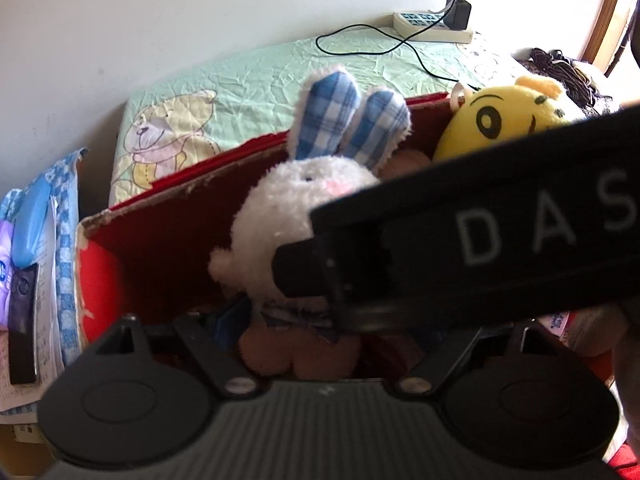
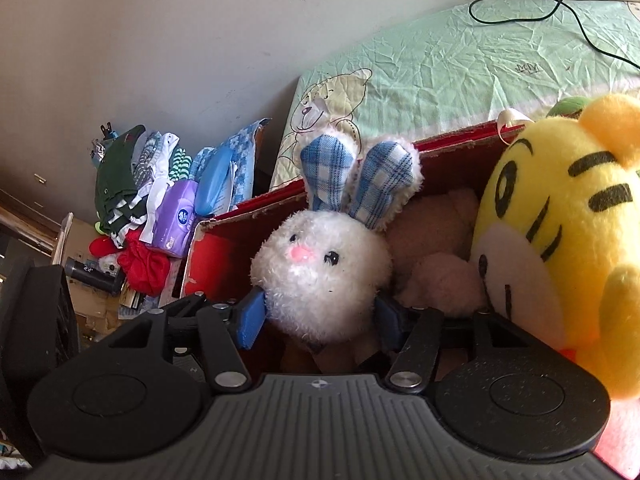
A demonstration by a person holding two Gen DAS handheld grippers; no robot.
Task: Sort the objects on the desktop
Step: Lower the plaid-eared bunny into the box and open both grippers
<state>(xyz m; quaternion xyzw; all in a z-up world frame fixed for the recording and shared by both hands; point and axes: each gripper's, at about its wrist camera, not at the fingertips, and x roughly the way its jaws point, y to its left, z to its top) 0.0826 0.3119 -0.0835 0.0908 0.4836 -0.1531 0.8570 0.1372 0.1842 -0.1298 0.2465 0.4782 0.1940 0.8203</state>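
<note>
Your right gripper (image 2: 320, 316) has its blue-padded fingers (image 2: 251, 320) pressed against either side of the white fluffy plush rabbit with blue checked ears (image 2: 324, 272), clamped just under its round head. The rabbit sits upright inside the red cardboard box with worn, torn edges (image 2: 256, 210), near the box's back wall, its ears rising above the rim. Beside it, toward the box's right end, leans a large yellow plush tiger with black stripes (image 2: 560, 240), and between the two lies a pale pink plush toy (image 2: 440, 248), mostly hidden.

From your left wrist view, the right gripper's black body marked "DAS" (image 1: 500, 236) crosses in front of the rabbit (image 1: 288, 208) and covers most of the lower right. Your left gripper (image 1: 320, 344) sits low at the box's near edge; its fingertips are lost in shadow behind that black body, so you cannot tell how wide it stands.

Behind the box spreads a crumpled mint-green cloth printed with a cartoon bear (image 2: 460, 68). On its far right corner rests a white power strip (image 1: 432, 26) with a black adapter plugged in (its thin black cable (image 1: 372, 46) loops across the cloth). Left of the box stands a purple tissue pack (image 2: 176, 220) among heaped clothes (image 2: 128, 184).
</note>
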